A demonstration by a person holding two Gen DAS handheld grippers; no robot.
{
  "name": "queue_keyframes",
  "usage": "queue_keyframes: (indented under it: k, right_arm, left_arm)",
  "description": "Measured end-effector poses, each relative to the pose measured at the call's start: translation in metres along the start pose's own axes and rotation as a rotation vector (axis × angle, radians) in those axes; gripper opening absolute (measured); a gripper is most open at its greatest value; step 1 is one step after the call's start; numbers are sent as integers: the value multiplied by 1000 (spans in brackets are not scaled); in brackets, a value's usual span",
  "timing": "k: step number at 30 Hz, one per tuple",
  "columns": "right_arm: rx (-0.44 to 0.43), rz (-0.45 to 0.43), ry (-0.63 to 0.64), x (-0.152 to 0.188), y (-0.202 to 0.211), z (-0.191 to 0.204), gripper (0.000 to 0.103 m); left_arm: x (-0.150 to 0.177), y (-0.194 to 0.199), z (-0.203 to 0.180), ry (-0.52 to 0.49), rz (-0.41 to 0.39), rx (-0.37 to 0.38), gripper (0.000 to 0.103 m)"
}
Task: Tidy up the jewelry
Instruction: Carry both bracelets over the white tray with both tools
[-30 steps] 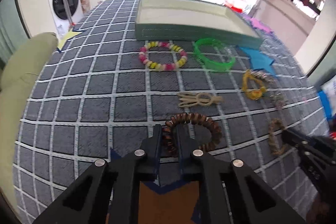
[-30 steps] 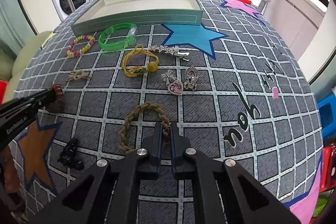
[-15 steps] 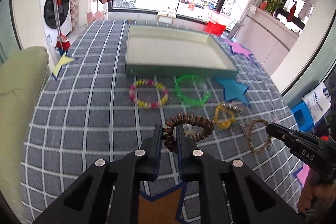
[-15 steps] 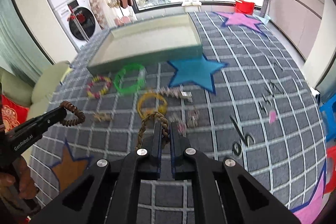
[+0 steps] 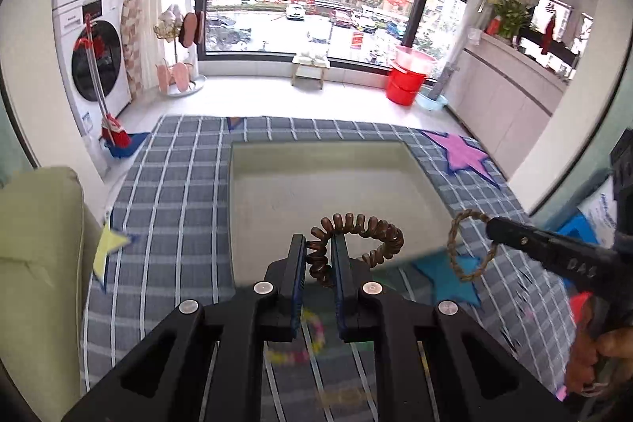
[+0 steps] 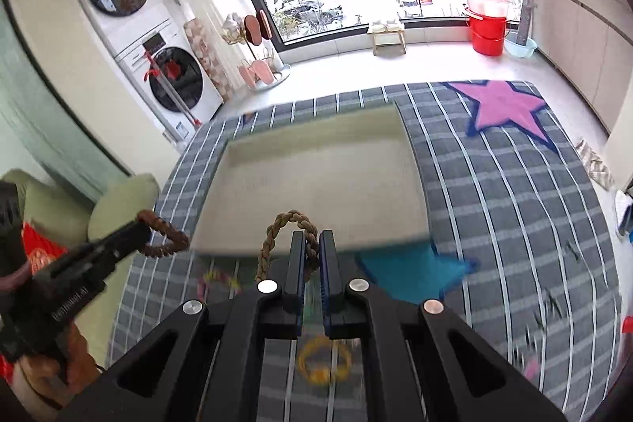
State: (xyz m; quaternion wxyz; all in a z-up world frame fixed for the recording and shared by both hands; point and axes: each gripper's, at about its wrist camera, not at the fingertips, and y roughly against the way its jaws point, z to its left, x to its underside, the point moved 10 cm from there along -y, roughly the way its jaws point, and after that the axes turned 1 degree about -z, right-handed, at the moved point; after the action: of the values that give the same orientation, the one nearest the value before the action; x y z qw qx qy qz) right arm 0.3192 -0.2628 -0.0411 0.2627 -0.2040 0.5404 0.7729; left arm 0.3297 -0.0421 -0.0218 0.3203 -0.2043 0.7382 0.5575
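Note:
My left gripper point(image 5: 319, 244) is shut on a brown spiral hair tie point(image 5: 356, 238) and holds it in the air over the near edge of the shallow cream tray point(image 5: 277, 192). My right gripper point(image 6: 312, 240) is shut on a tan braided rope bracelet point(image 6: 277, 236) and holds it above the tray's point(image 6: 316, 180) near edge. In the left wrist view the right gripper point(image 5: 492, 224) carries the braided bracelet point(image 5: 459, 248) at the right. In the right wrist view the left gripper point(image 6: 138, 228) carries the spiral tie point(image 6: 166, 238) at the left.
The tray lies on a grey checked cloth point(image 5: 178, 184) with pink point(image 6: 502, 105) and blue point(image 6: 411, 267) stars. A blurred bead bracelet point(image 5: 304, 343) and a yellow cord ring point(image 6: 322, 362) lie on the cloth below the grippers. A green cushion point(image 5: 35, 263) sits at the left.
Both grippers have lifted off the cloth with their pieces and moved forward, from over the loose jewelry to above the tray's near edge.

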Motion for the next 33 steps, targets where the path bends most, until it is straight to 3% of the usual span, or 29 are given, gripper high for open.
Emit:
queue_keyframes:
  k: [8, 16, 26, 33]
  right_arm:
    - [10, 18, -12, -52, -75, -10, 7]
    - [45, 73, -28, -46, -135, -29, 7]
    - [82, 142, -55, -19, -166, -54, 7]
    - [87, 128, -36, -17, -164, -50, 10]
  left_arm:
    - [-29, -87, 18, 37, 53, -55, 27]
    - [-13, -148, 29, 14, 125, -113, 27]
    - [6, -171, 23, -57, 156, -180, 27]
    - [7, -169, 15, -106, 155, -237, 27]
